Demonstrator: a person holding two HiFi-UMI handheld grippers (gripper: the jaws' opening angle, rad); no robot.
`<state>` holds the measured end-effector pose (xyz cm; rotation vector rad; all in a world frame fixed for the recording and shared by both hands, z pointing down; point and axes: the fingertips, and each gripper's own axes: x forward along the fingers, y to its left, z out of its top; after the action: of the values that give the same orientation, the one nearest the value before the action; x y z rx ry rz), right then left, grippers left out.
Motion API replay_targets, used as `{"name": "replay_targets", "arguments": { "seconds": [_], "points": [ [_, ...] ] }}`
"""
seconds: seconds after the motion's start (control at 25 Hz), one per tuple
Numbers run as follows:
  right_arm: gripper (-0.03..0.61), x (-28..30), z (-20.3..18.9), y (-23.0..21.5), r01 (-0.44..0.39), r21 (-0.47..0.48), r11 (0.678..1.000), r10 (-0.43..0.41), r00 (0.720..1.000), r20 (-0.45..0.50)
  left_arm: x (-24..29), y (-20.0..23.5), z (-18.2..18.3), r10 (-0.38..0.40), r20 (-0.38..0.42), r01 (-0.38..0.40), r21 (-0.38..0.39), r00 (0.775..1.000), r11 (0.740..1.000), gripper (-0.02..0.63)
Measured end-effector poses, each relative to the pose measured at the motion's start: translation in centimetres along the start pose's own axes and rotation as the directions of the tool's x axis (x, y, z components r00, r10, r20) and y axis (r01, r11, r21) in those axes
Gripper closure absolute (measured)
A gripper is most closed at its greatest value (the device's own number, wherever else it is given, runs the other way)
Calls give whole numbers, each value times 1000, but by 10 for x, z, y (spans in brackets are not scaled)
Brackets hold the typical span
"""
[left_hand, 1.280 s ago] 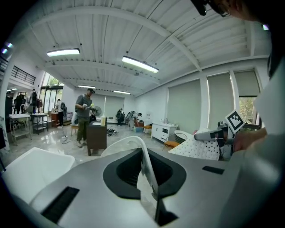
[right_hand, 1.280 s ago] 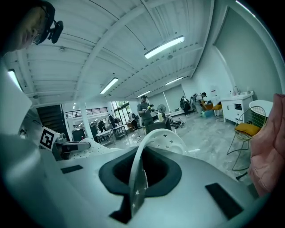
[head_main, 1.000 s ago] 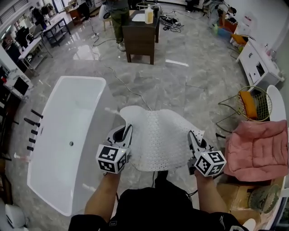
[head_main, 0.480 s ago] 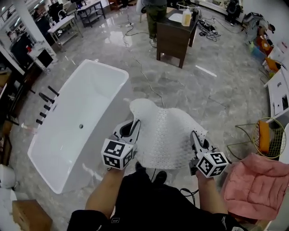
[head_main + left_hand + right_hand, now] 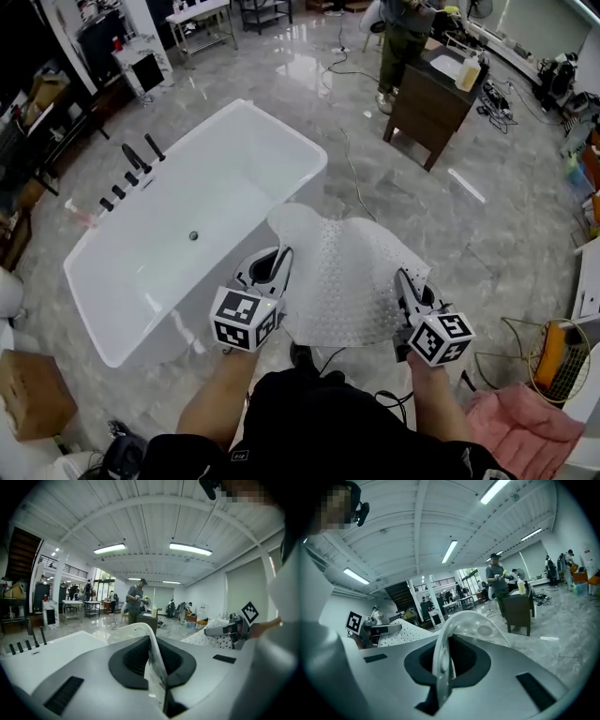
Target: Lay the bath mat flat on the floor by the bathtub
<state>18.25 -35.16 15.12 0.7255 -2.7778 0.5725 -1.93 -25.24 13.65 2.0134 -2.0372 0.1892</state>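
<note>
Both your grippers are shut on the bath mat [image 5: 349,281]. Left gripper [image 5: 279,262] has its fingers [image 5: 126,663] clamped on the mat's near left edge. In the left gripper view the thin white sheet runs straight up between them. Right gripper [image 5: 405,286] is the same, fingers pinched on the near right edge, and the mat arches up and away in the right gripper view.

The mat is white and dotted all over. You hold it spread between your two hands in the air, not flat on the floor [image 5: 487,253] yet. It hangs just beside the bathtub [image 5: 281,127], on the tub's right side. Its far rounded corner sits close to the tub rim; can't tell if it touches.

The floor is glossy grey marble-look tile with light glare. The white freestanding tub runs diagonally and has a drain [image 5: 193,235] in its bottom. A row of black tap handles [image 5: 129,174] stands on the floor on its far side. A cable [image 5: 352,169] snakes across the floor past the tub end.

Farther off is a dark wooden counter [image 5: 424,111] with a yellowish bottle [image 5: 468,73] on it. A person [image 5: 398,42] stands just beside it. A cardboard box [image 5: 33,396] sits at lower left and a pink cloth [image 5: 525,433] at lower right. A wire basket [image 5: 555,354] is near the cloth. There are desks and shelving along the far walls, and the ceiling is white with strip lights.
</note>
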Motion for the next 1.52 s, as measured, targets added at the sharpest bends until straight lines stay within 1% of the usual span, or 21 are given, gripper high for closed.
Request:
{"name": "replay_targets", "arguments": {
  "seconds": [0.16, 0.28, 0.36, 0.44, 0.56, 0.72, 0.8, 0.92, 1.04, 1.16, 1.2, 1.28, 1.4, 1.52],
  "points": [
    [558, 51, 11, 35, -73, -34, 997, 73, 997, -24, -21, 51, 3, 80, 20, -79, -10, 997, 997, 595],
    [558, 86, 12, 61, -125, -50, 991, 123, 991, -43, -40, 91, -2, 142, 27, -142, -30, 989, 989, 595],
    [558, 107, 11, 73, -161, -63, 985, 157, 986, -58, -52, 113, -9, 189, 26, -188, -45, 982, 981, 595],
    [558, 128, 10, 84, -210, -71, 975, 204, 976, -80, -66, 130, -18, 250, 20, -249, -67, 968, 966, 595],
    [558, 151, 8, 106, -302, -86, 949, 290, 948, -129, -91, 144, -30, 346, 3, -344, -107, 938, 933, 595],
    [558, 182, 4, 145, -390, -97, 916, 369, 912, -179, -123, 167, -41, 429, -15, -426, -144, 903, 893, 595],
    [558, 202, -3, 166, -450, -103, 887, 423, 882, -207, -137, 180, -52, 479, -34, -478, -160, 877, 864, 595],
    [558, 225, -10, 187, -534, -106, 839, 500, 832, -240, -149, 194, -64, 553, -59, -553, -180, 831, 813, 595],
    [558, 243, -16, 196, -597, -89, 797, 557, 784, -274, -155, 199, -68, 614, -80, -616, -197, 785, 763, 595],
    [558, 258, -30, 198, -653, -77, 753, 602, 732, -321, -162, 199, -75, 666, -101, -670, -207, 739, 712, 595],
    [558, 264, -36, 196, -662, -68, 746, 608, 719, -337, -163, 198, -78, 680, -108, -685, -213, 725, 696, 595],
    [558, 275, -47, 194, -669, -44, 742, 612, 703, -361, -166, 198, -86, 699, -124, -706, -226, 704, 671, 595],
    [558, 279, -65, 199, -682, -34, 731, 619, 683, -389, -175, 197, -106, 712, -153, -724, -242, 685, 646, 595],
    [558, 276, -84, 208, -688, -34, 725, 612, 666, -426, -190, 198, -124, 719, -174, -735, -263, 673, 625, 595]
  ]
}}
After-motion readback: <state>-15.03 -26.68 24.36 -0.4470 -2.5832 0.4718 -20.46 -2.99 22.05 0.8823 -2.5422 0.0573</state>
